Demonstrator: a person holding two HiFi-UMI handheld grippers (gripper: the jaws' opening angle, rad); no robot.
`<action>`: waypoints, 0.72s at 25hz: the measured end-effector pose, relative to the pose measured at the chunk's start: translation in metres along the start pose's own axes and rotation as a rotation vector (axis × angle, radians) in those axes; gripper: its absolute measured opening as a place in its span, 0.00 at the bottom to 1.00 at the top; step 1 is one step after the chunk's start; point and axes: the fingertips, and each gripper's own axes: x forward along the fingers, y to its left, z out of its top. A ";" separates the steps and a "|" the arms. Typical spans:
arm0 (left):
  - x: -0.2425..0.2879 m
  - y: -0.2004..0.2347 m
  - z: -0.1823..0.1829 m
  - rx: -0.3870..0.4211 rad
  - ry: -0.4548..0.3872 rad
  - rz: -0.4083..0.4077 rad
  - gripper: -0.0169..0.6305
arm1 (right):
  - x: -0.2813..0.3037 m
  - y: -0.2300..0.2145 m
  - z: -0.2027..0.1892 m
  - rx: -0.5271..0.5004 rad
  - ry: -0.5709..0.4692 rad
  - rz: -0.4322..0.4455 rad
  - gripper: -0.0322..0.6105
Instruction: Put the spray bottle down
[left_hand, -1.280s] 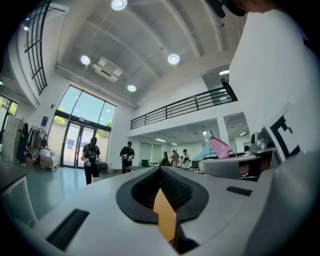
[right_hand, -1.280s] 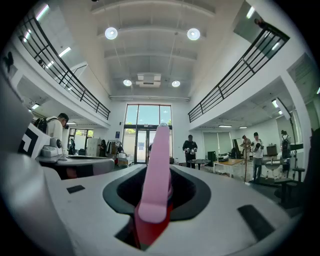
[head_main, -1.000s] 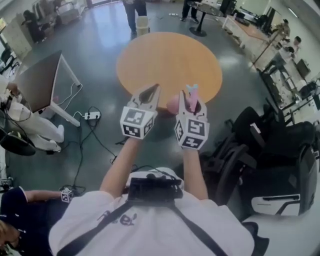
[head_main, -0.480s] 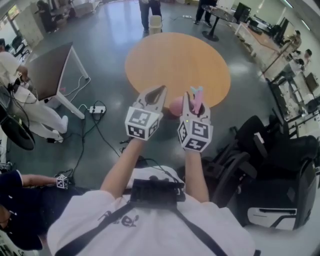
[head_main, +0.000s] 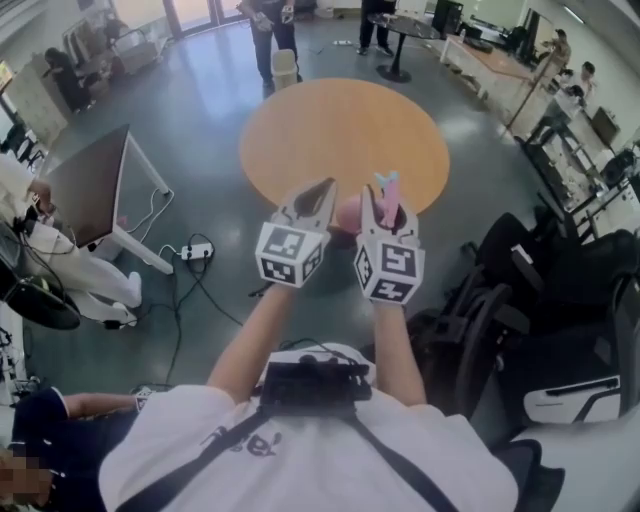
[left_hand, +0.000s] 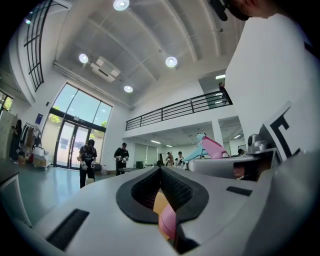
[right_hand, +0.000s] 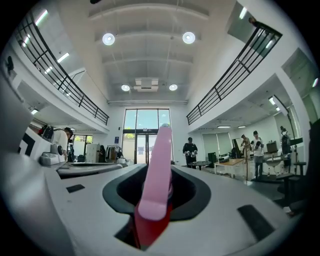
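spray bottle (right_hand: 156, 170) in right claw (head_main: 385, 205), at table (head_main: 340, 120) edge, left claw (head_main: 322, 190) closed

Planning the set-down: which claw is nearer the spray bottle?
Right. The right claw grips the bottle; the left claw is shut and empty, just left of it.

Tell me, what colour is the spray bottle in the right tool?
The spray bottle is pink with a pale blue nozzle; clearest in left gripper view.
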 end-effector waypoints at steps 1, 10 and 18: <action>-0.005 0.002 0.001 0.004 0.004 -0.006 0.05 | 0.000 0.004 0.003 0.004 -0.004 -0.008 0.27; -0.086 0.056 0.008 0.001 -0.011 0.041 0.05 | -0.015 0.081 0.004 -0.006 -0.006 -0.006 0.27; -0.141 0.077 0.012 -0.038 -0.035 0.050 0.05 | -0.037 0.148 -0.004 -0.034 0.020 0.026 0.27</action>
